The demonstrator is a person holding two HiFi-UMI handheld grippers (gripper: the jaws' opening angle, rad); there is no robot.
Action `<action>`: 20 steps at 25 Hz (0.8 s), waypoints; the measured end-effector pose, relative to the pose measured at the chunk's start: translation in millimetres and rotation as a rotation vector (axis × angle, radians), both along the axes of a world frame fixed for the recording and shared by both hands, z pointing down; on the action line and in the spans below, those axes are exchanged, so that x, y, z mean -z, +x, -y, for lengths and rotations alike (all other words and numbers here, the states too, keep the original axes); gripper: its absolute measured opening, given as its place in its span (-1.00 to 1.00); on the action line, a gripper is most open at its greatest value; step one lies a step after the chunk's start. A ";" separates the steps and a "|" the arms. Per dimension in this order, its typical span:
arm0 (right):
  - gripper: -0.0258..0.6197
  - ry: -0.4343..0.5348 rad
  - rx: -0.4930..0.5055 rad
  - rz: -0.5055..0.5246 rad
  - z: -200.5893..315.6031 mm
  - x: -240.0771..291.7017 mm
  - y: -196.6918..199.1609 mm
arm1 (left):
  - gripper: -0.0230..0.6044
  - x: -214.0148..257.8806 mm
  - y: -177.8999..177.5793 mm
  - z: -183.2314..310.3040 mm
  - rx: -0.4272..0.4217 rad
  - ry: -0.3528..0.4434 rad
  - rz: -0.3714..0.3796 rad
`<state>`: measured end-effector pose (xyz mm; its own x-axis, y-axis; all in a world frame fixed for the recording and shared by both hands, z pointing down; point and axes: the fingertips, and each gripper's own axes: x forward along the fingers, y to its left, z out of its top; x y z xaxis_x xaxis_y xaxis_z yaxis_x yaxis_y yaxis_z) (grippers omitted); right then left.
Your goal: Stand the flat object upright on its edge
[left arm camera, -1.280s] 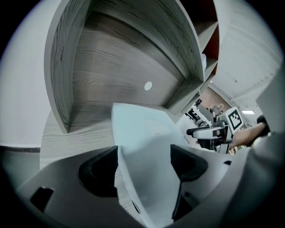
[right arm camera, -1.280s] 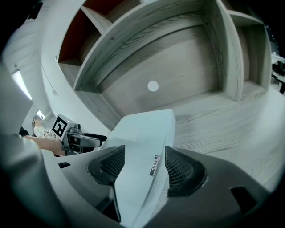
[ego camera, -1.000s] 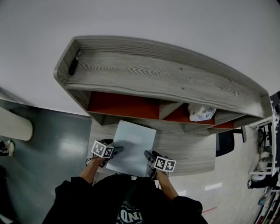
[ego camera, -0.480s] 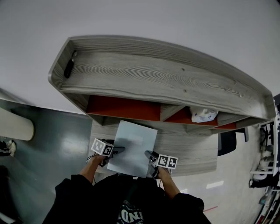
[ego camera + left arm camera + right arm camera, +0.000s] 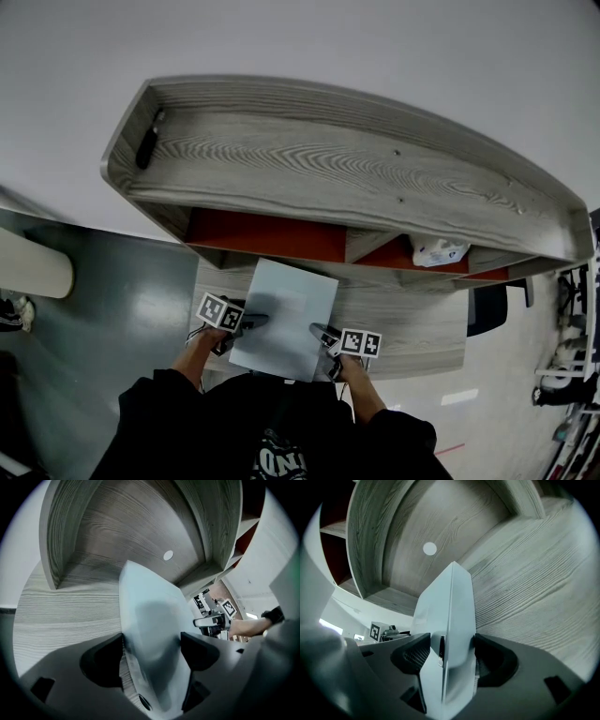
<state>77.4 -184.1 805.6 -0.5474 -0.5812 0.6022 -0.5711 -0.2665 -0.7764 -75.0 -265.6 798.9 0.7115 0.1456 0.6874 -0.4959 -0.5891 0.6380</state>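
A: "Over the counter (image 5: pixel 412 328), who holds the flat panel (image 5: pixel 286 314)?"
B: "Its sides are pinched by the left hand-held gripper (image 5: pixel 250 322) and the right hand-held gripper (image 5: pixel 320 330). Raising step, likely; next, plant its edge squarely."

Pretty sure this is an office or some lab workroom. There's a grey wood-grain desk (image 5: pixel 412 328) with a shelf unit (image 5: pixel 328 169) stacked on top, pushed up against a plain white wall (image 5: pixel 375 47). A black office chair (image 5: pixel 483 305) is tucked just right of the desk, with shiny grey floor (image 5: pixel 131 309) on its left.
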 end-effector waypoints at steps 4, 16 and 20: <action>-0.09 -0.007 0.010 0.047 0.1 -1.7 -0.9 | 0.28 -2.4 1.5 -0.8 0.031 -0.026 -0.014; -0.10 0.030 -0.014 0.042 -3.9 4.0 0.3 | 0.27 6.0 -2.5 -4.1 0.067 0.007 0.006; -0.10 0.090 0.033 -0.003 -4.3 20.9 0.4 | 0.27 20.5 -3.7 -5.9 0.053 0.052 -0.014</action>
